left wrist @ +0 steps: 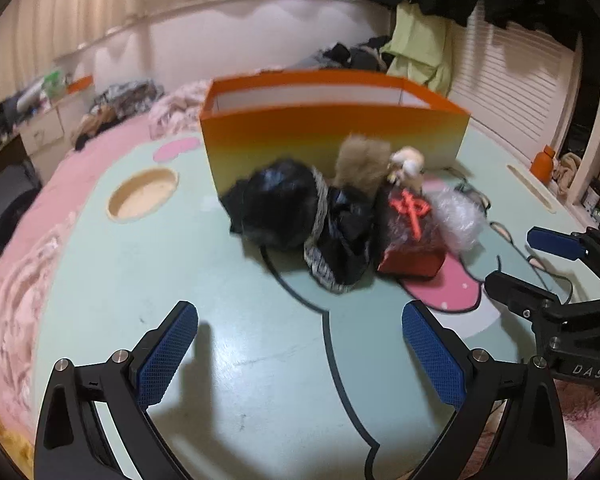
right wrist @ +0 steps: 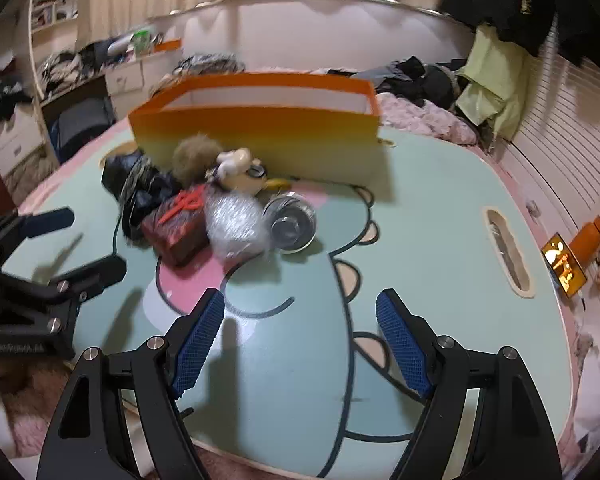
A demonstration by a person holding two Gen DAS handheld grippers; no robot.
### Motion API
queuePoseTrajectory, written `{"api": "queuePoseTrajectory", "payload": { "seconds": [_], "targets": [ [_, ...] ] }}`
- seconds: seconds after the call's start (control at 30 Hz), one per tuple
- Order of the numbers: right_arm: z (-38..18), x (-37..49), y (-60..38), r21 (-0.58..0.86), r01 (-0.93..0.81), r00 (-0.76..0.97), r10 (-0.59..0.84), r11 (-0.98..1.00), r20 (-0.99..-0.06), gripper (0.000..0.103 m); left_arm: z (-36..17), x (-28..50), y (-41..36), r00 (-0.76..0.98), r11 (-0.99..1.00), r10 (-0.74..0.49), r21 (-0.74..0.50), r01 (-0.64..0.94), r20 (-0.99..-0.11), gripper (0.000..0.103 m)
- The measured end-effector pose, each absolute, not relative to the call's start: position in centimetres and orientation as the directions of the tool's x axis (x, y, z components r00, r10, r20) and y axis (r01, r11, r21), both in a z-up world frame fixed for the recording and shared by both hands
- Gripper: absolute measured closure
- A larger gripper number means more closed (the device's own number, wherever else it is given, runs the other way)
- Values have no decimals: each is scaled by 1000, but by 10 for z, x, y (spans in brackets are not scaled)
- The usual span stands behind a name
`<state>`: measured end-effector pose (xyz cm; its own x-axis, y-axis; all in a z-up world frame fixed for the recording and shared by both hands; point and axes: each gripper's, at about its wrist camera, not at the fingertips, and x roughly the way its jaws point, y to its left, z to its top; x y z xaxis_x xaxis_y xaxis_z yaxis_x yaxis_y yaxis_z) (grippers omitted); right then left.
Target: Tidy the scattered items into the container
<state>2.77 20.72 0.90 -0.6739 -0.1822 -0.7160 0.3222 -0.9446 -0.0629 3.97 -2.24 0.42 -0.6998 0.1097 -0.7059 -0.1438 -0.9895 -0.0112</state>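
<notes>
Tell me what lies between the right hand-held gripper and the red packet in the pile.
Only bare table: the right hand-held gripper, open, faces the red packet across printed mint and pink surface, as the right wrist view shows.

- Warm, fairly dim indoor light falls from above and behind the cameras.
- Long soft shadows of the jaws stretch forward over the counter (left wrist: 228, 360) in both views.
- Motion blur smears the pile of items (left wrist: 340, 220) and the orange box (right wrist: 260, 120).
- Fisheye bending curves the room's edges; the corners go black.
- A small screen (right wrist: 563, 267) glows overexposed.
</notes>
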Motion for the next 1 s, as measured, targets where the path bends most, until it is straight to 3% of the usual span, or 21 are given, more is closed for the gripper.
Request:
{"api": "queuePoseTrajectory", "payload": {
  "seconds": [0.2,0.27,1.0],
  "targets": [
    [3,27,211,-29,328,-652,-204,-944,-730,20,1,45,-20,-718,-988,112,4,-157,-687,0],
    [-1,23,214,-21,323,-638,-202,-946,-743,0,1,45,-19,-719,-987,112,4,-158,-686,0],
    [-8,19,217,-21,317,-640,-198,-948,-742,0,0,42,-16,-722,-986,119,3,-166,-682,0]
  ]
}}
